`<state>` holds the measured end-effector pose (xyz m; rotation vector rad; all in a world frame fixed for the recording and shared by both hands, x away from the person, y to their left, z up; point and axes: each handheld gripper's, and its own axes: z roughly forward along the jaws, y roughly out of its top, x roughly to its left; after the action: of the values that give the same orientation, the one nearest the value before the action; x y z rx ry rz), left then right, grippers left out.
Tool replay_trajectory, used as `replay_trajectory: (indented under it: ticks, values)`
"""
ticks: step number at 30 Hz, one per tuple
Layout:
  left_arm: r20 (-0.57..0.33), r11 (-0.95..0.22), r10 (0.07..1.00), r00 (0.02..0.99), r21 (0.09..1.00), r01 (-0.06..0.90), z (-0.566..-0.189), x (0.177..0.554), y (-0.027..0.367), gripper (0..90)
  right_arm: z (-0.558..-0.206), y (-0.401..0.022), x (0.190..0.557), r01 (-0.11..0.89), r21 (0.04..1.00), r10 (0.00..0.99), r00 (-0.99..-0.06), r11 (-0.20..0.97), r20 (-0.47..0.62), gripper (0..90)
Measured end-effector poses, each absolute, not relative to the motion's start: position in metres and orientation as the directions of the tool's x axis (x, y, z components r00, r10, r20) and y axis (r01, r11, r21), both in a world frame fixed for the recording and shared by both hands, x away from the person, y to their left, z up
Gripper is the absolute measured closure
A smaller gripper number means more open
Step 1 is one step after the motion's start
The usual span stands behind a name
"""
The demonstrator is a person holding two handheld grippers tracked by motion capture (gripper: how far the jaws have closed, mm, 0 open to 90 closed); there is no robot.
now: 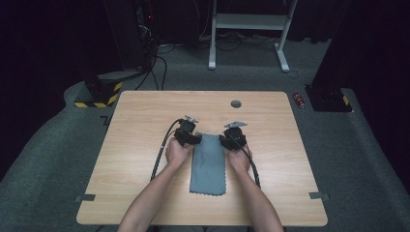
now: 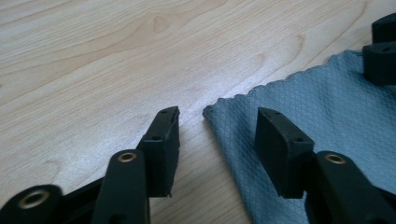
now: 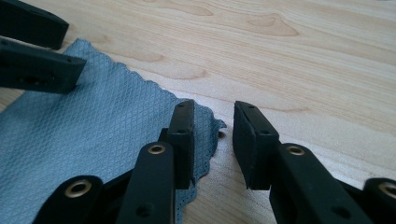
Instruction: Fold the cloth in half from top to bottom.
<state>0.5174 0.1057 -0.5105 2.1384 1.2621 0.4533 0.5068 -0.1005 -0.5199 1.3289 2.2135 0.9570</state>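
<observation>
A grey-blue cloth [image 1: 209, 164] lies flat as a long folded strip in the middle of the wooden table [image 1: 140, 111]. My left gripper [image 1: 193, 140] sits at the cloth's far left corner. In the left gripper view its jaws [image 2: 217, 114] stand open, with the cloth [image 2: 327, 107] corner lying on the wood between them, untouched by the pads. My right gripper [image 1: 226, 141] is at the far right corner. Its jaws [image 3: 212, 109] are open too, one over the cloth [image 3: 93, 135] edge and the other over bare wood. Each gripper view shows the other gripper farther off [image 2: 383, 51] [image 3: 32, 51].
A round grey grommet [image 1: 236, 104] sits near the table's far edge. Beyond the table are a white desk frame [image 1: 249, 29], a yellow-and-black striped base [image 1: 99, 96] with cables, and a red can [image 1: 300, 100] on the carpet. Bare wood surrounds the cloth.
</observation>
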Motion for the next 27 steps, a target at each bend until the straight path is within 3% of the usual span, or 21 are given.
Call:
replay_trajectory:
  ticks: [4,11,14,27]
  values:
    - [-0.012,-0.376,0.862,0.507,0.656,0.654,-0.510,0.517,0.107,55.4,-0.518,-0.096,0.510,0.620,0.707,0.871,-0.491,0.340,0.012,71.1]
    - [-0.042,-0.381,0.843,0.536,0.655,0.652,-0.510,0.516,0.104,76.2,-0.516,-0.088,0.512,0.620,0.689,0.850,-0.527,0.375,0.013,86.0]
    - [-0.091,-0.359,0.839,0.537,0.649,0.671,-0.510,0.518,0.106,86.8,-0.515,-0.087,0.512,0.629,0.685,0.851,-0.524,0.368,0.023,88.0]
    - [-0.164,-0.352,0.792,0.588,0.665,0.659,-0.492,0.516,0.117,88.6,-0.500,-0.097,0.507,0.637,0.695,0.847,-0.526,0.333,0.075,88.9]
